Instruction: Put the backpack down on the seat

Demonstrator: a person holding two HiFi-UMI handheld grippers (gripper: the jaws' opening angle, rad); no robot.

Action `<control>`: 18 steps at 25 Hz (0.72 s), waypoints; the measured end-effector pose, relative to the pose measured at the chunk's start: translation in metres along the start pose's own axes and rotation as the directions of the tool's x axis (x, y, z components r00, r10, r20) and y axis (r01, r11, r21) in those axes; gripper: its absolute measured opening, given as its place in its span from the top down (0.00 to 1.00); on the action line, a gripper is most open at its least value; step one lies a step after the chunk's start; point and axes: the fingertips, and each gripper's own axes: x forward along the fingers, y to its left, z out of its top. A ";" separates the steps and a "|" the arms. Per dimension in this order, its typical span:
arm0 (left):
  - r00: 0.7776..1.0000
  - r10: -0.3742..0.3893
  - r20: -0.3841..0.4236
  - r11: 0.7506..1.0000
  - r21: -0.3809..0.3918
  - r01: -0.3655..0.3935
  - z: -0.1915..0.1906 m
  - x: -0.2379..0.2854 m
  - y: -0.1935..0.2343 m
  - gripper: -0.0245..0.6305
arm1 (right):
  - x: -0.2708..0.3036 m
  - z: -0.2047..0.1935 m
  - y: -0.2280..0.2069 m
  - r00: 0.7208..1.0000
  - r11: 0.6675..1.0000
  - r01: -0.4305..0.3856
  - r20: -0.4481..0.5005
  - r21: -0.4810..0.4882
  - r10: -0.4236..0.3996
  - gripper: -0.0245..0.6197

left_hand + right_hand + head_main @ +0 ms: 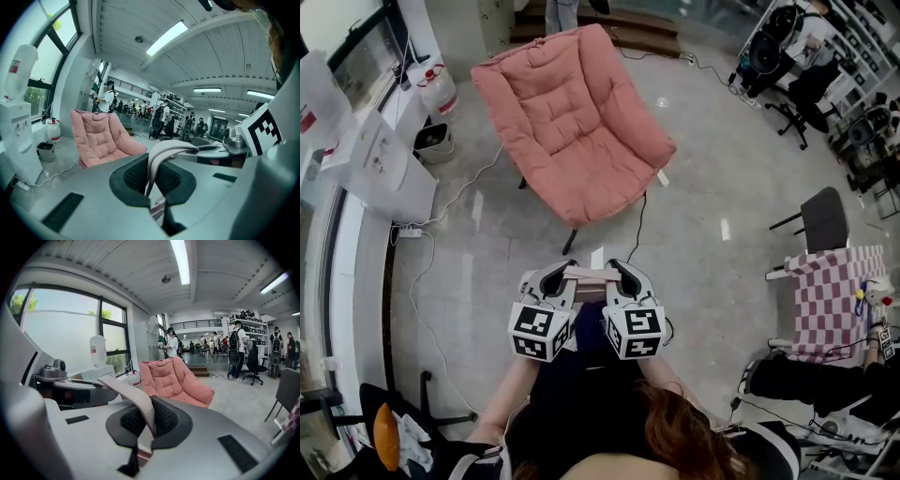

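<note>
Workshop floor (712, 187): grey, glossy, cables trailing across it. Far left by the window is a white water dispenser (380, 169). Next over is the pink padded chair (572, 122). That's our seat: empty, well ahead of us, open side facing us.

Left gripper (549, 279): jaws shut tight on the backpack's pale strap (589, 273). The strap runs almost straight across to the right gripper (624, 277), whose jaws are clamped on it too. The backpack (589, 328) hangs between and below the two grippers, in the air, close to our body and not yet over the chair.

Handling, our read:
- Soft bag on a flat woven strap. The strap looks pulled straight, so we expect some weight under it.
- The ribbed pads should hold the webbing without slip.
- The body will likely swing, then slump on landing. The cushion is deep and tilted back, so we expect it to settle against the backrest.
- The strap is the right place to hold. Two grips set apart keep the bag from twisting.

Views:
- Head view alone gives the layout: the gap to the chair, the dark bag body under the strap, a checkered cloth (830, 291) far right. It shows no pad contact.
- Left gripper view shows the strap pinched edge-on between the pads, arcing off to the right.
- Right gripper view shows the same pinch, with the strap leaving to the left, plus people standing at the back of the room.
- Neither gripper view shows the bag body.
</note>
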 end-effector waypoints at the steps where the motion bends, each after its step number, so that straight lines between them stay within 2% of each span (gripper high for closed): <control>1: 1.000 0.000 -0.001 1.000 0.001 0.000 0.004 0.008 0.002 0.93 | 0.006 0.004 -0.006 1.000 1.000 0.001 -0.001 -0.001 -0.001 0.91; 18: 0.999 -0.034 -0.016 0.999 0.002 0.034 0.067 0.149 0.013 0.93 | 0.091 0.065 -0.120 0.999 0.999 0.037 0.001 0.005 -0.037 0.91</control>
